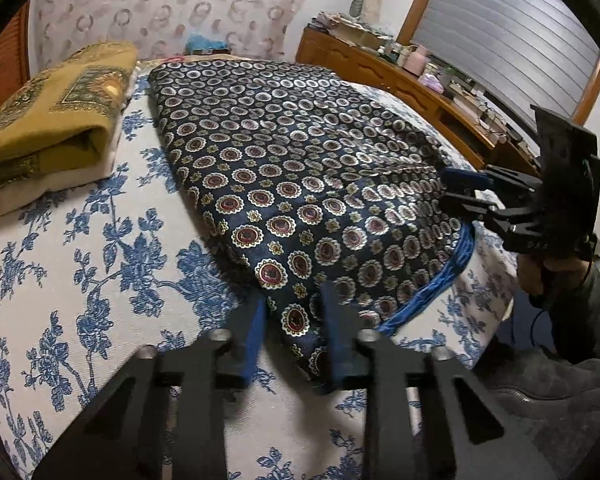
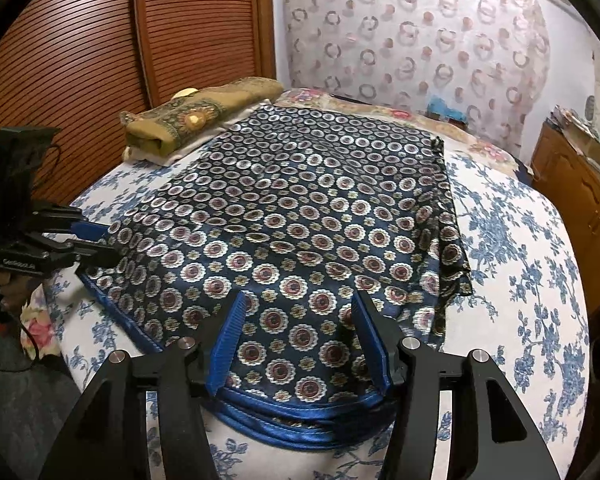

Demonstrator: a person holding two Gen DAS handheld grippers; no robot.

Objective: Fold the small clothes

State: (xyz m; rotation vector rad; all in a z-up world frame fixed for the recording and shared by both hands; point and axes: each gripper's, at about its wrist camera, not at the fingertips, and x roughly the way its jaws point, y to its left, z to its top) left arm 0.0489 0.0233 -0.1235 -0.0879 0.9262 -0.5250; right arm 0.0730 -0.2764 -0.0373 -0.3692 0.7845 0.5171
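Observation:
A dark navy garment with ringed medallions and a bright blue hem lies flat on the floral bedsheet. My left gripper sits at the near corner, and bunched cloth fills the narrow gap between its blue pads. From the right wrist view, that gripper bites the cloth's left edge. My right gripper stands open over the hem, its blue fingers resting either side of flat cloth. In the left wrist view it reaches the garment's right edge.
A folded ochre blanket lies on a cream cloth at the bed's far side. A wooden dresser crowded with small items runs along one side. A slatted wooden wardrobe stands behind. A person's hand holds the right gripper.

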